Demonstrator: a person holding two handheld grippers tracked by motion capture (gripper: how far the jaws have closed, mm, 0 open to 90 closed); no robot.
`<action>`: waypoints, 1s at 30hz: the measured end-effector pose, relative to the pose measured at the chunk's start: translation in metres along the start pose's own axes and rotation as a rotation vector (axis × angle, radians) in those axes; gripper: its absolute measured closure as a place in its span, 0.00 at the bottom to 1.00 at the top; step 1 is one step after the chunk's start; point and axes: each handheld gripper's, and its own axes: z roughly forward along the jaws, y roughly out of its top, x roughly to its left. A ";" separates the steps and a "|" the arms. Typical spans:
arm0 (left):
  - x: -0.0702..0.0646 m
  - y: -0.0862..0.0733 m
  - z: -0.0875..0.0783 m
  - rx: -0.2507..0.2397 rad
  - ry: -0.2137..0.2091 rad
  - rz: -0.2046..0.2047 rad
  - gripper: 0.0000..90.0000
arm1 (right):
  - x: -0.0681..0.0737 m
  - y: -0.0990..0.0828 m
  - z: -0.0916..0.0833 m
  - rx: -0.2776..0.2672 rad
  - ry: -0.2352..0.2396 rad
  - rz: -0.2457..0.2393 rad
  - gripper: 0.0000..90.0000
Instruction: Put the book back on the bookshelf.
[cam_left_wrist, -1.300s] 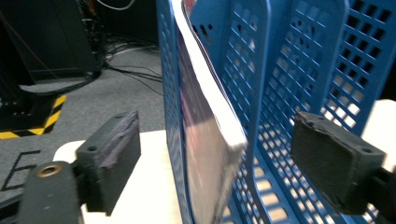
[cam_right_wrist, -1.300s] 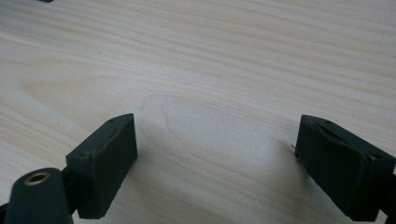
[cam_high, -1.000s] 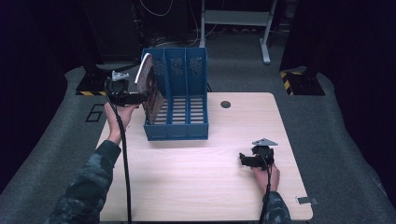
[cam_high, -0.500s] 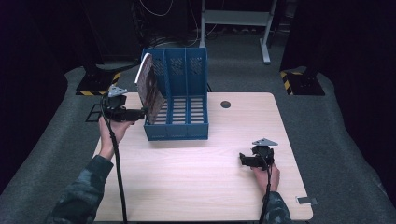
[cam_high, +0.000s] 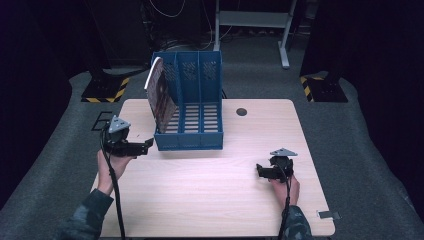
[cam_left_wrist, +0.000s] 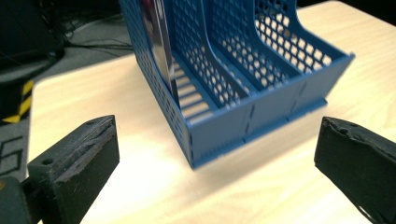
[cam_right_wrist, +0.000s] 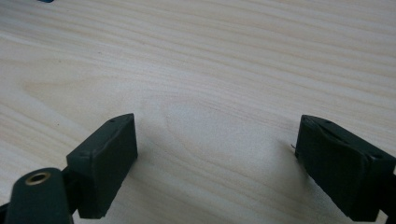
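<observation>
The book (cam_high: 159, 95) leans tilted in the left compartment of the blue file rack (cam_high: 190, 107) on the desk (cam_high: 210, 200). Both tools, left (cam_high: 148, 144) and right (cam_high: 259, 171), stand wide and empty. The leaning book can perhaps slide if the left tool knocks the rack.

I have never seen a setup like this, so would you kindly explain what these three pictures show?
A person at a wooden table holds a handheld two-jaw tool in each hand. The high view looks down from above: left tool, right tool. The other two pictures come from cameras riding on each tool, looking along its black jaws. On the table stands a blue file rack with a book leaning in its left slot. Both tools are open and hold nothing; the left tool's jaws have just been opening.
</observation>
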 end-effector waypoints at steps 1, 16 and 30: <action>0.000 -0.006 -0.001 0.008 0.000 0.000 0.00 | 0.000 0.000 0.000 -0.001 0.000 0.000 0.14; -0.006 -0.082 0.015 0.115 0.020 -0.021 0.00 | 0.000 0.000 0.000 -0.001 0.001 -0.001 0.14; 0.000 -0.139 0.030 0.207 0.056 -0.035 0.00 | 0.000 0.000 0.000 -0.001 0.002 -0.002 0.14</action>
